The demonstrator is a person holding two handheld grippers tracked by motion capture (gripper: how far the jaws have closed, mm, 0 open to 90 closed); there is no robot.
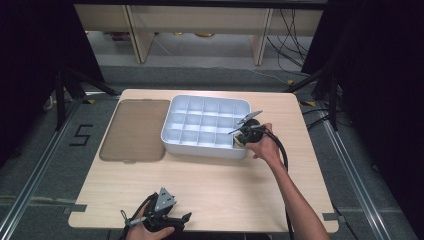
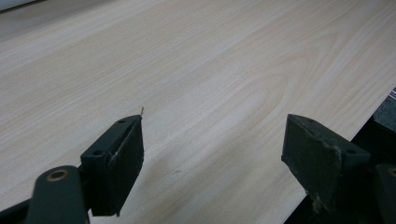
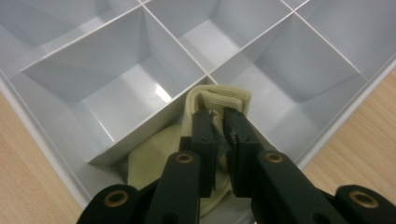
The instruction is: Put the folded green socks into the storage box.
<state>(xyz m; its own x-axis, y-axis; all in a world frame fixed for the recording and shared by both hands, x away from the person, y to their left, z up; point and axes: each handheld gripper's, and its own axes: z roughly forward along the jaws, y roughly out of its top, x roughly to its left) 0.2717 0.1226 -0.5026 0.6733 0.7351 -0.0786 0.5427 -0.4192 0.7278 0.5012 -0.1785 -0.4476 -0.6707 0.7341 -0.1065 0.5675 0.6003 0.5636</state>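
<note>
My right hand-held gripper (image 3: 219,122) is clamped on a pale yellow sock (image 3: 219,100), its jaws pressed almost together with the ribbed cuff pinched between them and sticking out just past the tips. The rest of the sock hangs below my jaws into the corner compartment of the white divided organizer tray (image 3: 140,60), draped against the thin divider wall right in front of me. In the high view that compartment sits at the tray's (image 1: 200,147) near right corner, directly under my right hand-held gripper (image 1: 244,134). A brownish translucent lid (image 1: 134,130) lies flat on the counter (image 1: 225,185) well off to the tray's far side from that hand. My left hand-held gripper (image 2: 212,140) rests low over bare counter (image 2: 210,70) near its front edge, jaws wide apart with nothing between them.
</note>
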